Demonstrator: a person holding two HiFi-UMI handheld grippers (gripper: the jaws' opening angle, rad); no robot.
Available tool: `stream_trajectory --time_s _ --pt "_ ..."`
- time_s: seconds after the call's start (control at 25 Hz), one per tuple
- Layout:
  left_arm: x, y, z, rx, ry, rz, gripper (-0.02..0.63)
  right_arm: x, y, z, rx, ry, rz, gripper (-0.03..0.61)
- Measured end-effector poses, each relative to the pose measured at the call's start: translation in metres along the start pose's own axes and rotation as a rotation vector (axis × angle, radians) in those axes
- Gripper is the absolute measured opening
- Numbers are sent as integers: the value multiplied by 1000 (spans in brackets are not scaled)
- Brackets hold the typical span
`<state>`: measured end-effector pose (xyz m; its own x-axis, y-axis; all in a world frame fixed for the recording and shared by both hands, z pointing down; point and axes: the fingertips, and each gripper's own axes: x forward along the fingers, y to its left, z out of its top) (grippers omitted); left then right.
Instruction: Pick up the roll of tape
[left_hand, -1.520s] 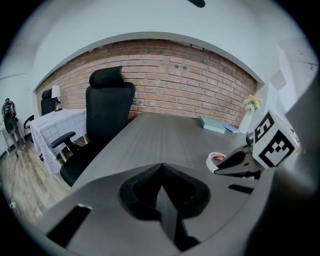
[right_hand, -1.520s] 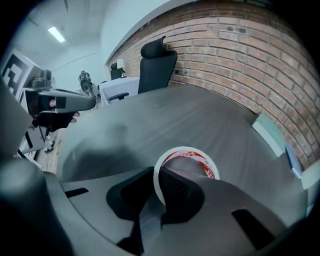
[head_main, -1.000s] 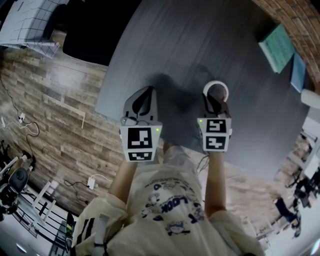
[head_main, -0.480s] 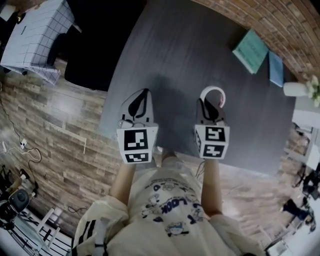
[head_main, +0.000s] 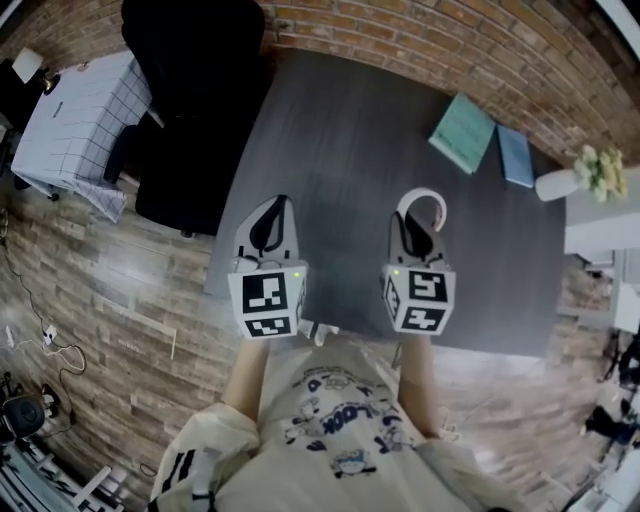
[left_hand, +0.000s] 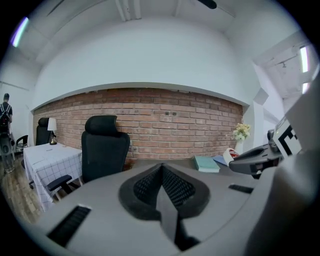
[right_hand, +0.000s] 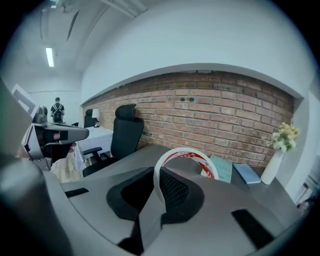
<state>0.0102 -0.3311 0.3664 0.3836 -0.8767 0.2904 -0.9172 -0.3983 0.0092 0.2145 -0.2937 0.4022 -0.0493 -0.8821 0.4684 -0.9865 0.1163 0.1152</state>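
Over the near edge of the dark table (head_main: 340, 120): right gripper (head_main: 418, 225) clamped narrowly on the roll of tape (right_hand: 184, 150). Roll upright, held off the table top. Its lower arc is hidden between the jaws; red print on it unreadable. Left gripper (head_main: 271, 222) closed tight, nothing in it. Shirt (head_main: 340, 420) print reads "LOOK". Table bare ahead. Two books (head_main: 462, 132) and a vase (head_main: 556, 184) by the far right edge, chair (head_main: 190, 100) at the left edge.
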Motion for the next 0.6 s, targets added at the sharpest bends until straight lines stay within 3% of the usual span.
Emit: stream_trajectory --time_s 0.6 --pt "-21 -4 60 33 -122 9 3 -34 -10 49 38 -174 -41 37"
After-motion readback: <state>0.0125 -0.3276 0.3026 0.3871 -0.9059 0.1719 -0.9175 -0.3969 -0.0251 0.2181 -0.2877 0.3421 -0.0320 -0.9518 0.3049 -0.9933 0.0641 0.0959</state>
